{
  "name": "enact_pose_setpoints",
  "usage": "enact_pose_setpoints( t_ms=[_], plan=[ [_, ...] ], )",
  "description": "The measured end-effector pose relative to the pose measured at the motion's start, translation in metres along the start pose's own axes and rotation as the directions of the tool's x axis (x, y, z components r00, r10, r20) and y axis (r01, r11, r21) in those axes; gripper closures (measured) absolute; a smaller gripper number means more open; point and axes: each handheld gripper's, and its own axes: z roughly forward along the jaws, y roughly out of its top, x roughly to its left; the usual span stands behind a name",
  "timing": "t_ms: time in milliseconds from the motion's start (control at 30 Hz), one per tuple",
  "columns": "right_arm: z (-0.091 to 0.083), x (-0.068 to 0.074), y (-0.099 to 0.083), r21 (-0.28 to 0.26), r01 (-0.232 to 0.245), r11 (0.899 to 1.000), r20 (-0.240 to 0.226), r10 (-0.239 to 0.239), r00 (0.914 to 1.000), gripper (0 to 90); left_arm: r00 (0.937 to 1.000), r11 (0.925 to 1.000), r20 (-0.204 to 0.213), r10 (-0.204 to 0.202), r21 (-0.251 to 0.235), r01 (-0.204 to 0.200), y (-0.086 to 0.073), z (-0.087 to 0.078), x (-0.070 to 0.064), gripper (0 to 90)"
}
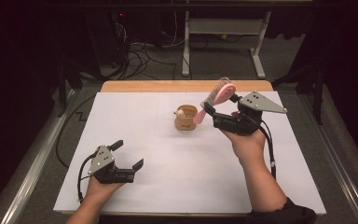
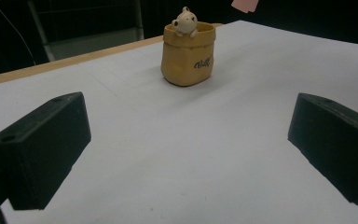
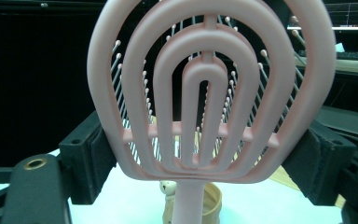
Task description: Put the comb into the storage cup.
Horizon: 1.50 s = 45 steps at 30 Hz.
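Observation:
A pink vented hairbrush [image 1: 220, 94] is held upright, head up and handle down, with my right gripper [image 1: 222, 105] shut on the sides of its head. Seen from the right gripper view, the brush head [image 3: 209, 93] sits between the two black jaws of that gripper [image 3: 203, 161]. A tan pot [image 1: 186, 118] with a small bear figure on its rim stands mid-table. The handle end hangs at the pot's [image 3: 209, 205] right rim; whether it touches is unclear. My left gripper [image 1: 127, 154] rests open at the front left, its jaws [image 2: 189, 147] wide apart, pointing toward the pot [image 2: 188, 56].
A white board [image 1: 158, 186] covers the table, with a wooden strip [image 1: 144, 86] along its far edge. Beyond it, a white desk frame [image 1: 223, 28] and loose cables [image 1: 140, 56] lie on the dark floor. The person's forearms enter from the bottom.

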Motion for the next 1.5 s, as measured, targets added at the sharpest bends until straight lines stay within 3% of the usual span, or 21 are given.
enact_pose_setpoints(
  t_ms=[667,1500],
  plan=[
    [0.03,0.0,0.006,-0.004,-0.004,1.0,0.013,0.004,0.9999,20.4,1.0,1.0,0.005,-0.003,-0.007,0.003,0.0,-0.001,0.0,0.0],
    [0.065,-0.016,0.0,0.023,-0.041,0.999,0.042,0.04,0.9983,20.3,0.9999,0.9999,0.005,-0.013,-0.011,0.013,0.0,-0.001,0.004,0.0]
  ],
)
